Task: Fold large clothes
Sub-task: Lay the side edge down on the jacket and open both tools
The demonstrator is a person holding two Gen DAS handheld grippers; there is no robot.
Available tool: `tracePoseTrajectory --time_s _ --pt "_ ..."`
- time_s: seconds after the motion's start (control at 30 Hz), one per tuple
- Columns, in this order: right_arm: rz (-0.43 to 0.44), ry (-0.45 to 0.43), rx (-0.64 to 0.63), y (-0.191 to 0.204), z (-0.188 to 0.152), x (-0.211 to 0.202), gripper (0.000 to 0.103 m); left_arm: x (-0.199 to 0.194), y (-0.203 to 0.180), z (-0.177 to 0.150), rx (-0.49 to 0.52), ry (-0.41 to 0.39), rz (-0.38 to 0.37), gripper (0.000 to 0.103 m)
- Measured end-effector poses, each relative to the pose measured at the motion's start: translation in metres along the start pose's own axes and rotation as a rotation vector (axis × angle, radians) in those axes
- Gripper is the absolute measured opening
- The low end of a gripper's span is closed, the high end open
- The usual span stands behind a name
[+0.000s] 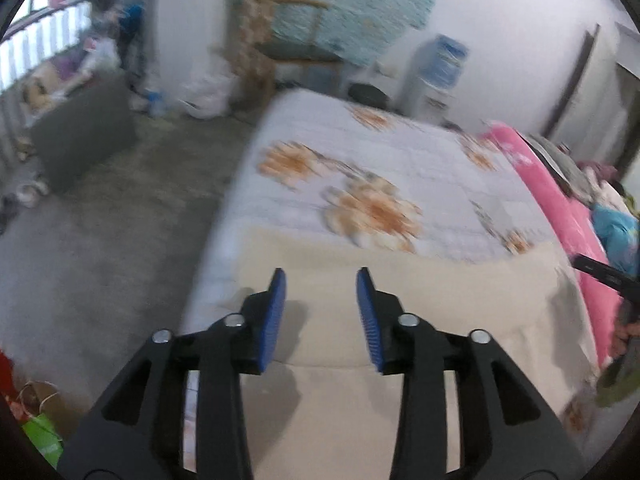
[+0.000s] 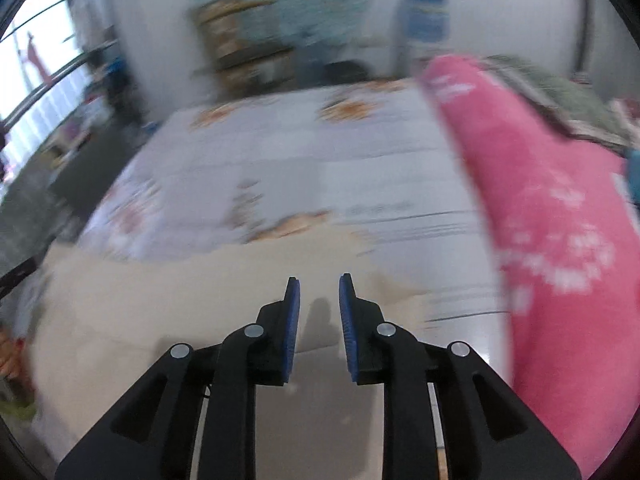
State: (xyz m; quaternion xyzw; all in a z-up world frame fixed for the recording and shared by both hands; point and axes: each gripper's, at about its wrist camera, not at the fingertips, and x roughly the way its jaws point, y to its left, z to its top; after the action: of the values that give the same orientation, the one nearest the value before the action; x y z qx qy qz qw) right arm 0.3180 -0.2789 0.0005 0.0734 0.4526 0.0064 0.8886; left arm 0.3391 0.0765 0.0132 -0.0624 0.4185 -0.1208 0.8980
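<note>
Cream garment [image 1: 400, 312] spread flat across near end of floral-print bed [image 1: 400, 168]. Left gripper [image 1: 321, 280] above it, jaws wide apart, empty. Right gripper [image 2: 319, 284] above it, narrower gap, empty. Pink blanket [image 2: 552, 240] alongside on right.

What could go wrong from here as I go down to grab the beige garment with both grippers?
1. The beige garment lies flat on the floral bedsheet; the open left gripper or right gripper could pinch the sheet too.
2. The pink quilt lies close beside the right gripper and could snag or get dragged.
3. Both views are blurred, so the garment's edges are hard to pick out; a grab may miss the hem.
</note>
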Motion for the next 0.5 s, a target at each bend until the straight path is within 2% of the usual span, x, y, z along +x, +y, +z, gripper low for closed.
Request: tracePoseTrajectory --time_s 0.07,0.13,0.2,0.23,0.3,0.33,0.37,0.4,0.5 --pt "0.052 0.056 0.014 0.001 -0.002 0.020 0.021 0.021 -0.005 -0.009 0.005 0.075 -0.017 0.042" --pt "0.001 0.089 0.054 -0.013 -0.004 0.032 0.019 0.039 0.010 -0.022 -0.045 0.138 0.038 0.041" --pt "-0.084 0.106 0.104 -0.035 -0.009 0.031 0.017 0.030 0.020 -0.024 -0.061 0.122 0.053 0.037" --pt "-0.155 0.114 0.129 -0.044 -0.012 0.025 0.021 0.022 0.026 -0.025 -0.069 0.120 0.081 0.037" --pt "-0.236 0.082 0.133 -0.052 -0.016 0.001 0.022 0.008 0.034 -0.027 -0.087 0.105 0.102 0.037" --pt "-0.254 0.064 0.129 -0.052 -0.018 -0.011 0.022 -0.002 0.035 -0.026 -0.085 0.089 0.144 0.037" --pt "-0.220 0.029 0.127 -0.047 -0.023 -0.031 0.022 -0.012 0.034 -0.026 -0.069 0.065 0.169 0.037" --pt "-0.172 0.008 0.119 -0.041 -0.029 -0.043 0.023 -0.027 0.029 -0.028 -0.044 0.033 0.145 0.037" --pt "-0.071 -0.011 0.005 -0.003 -0.055 -0.072 0.026 -0.057 0.006 -0.043 0.027 0.012 -0.030 0.042"
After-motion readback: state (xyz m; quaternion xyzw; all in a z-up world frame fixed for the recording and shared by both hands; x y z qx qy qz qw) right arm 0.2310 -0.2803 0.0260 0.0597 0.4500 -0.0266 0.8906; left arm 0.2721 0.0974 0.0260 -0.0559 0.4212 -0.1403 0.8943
